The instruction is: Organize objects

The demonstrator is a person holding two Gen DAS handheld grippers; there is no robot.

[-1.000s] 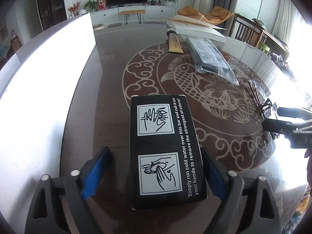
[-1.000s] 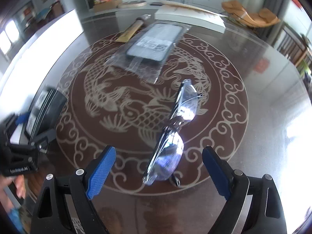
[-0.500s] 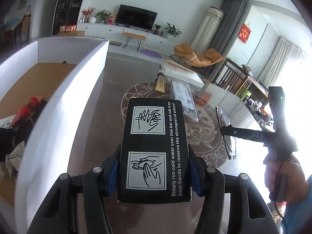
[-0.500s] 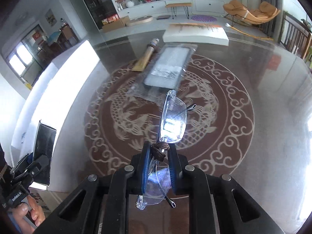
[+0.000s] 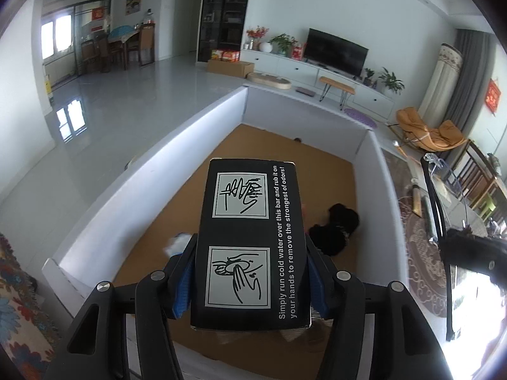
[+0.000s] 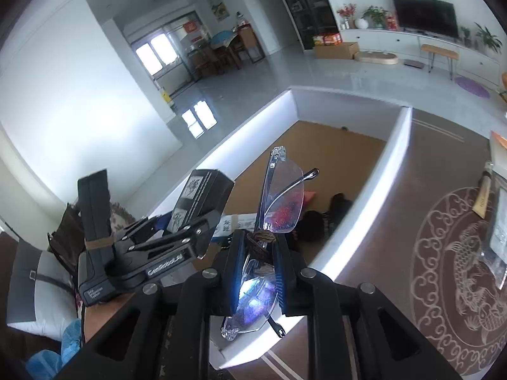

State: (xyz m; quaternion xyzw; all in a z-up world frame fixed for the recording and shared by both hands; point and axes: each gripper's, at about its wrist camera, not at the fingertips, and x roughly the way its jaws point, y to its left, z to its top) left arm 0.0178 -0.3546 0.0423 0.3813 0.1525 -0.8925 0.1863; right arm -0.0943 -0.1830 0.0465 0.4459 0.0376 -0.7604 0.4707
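- Black box [image 5: 250,240] with white hand-washing diagrams and white print sits pinched between the blue pads [image 5: 183,288] of the left gripper [image 5: 250,285], its long axis running from 6 o'clock toward 12 o'clock in the left wrist view, held in the air over the white bin [image 5: 152,186].
- Left gripper is tipped downward, looking into the bin; in the right wrist view it shows at 9 o'clock [image 6: 177,237], the box [image 6: 202,199] angled up toward 1 o'clock.
- Rimless glasses [image 6: 272,221] are clamped at the bridge by the right gripper [image 6: 261,272], one lens between the fingers, the other lens standing up toward 12 o'clock, above the bin's near wall [image 6: 364,199].
- From the left wrist camera the glasses [image 5: 443,183] and right gripper [image 5: 469,250] appear at 3 o'clock, just beyond the bin's right-hand wall.
- Below the box, on the bin's brown floor, a black bundle [image 5: 336,228] lies toward 2 o'clock, near the right-hand wall.
- Farther out at 3 o'clock in the right wrist view spreads the brown table [image 6: 396,221] with its pale fish medallion [image 6: 469,269].
- At 1 o'clock, far back, a television [image 5: 337,50] stands on a white cabinet.
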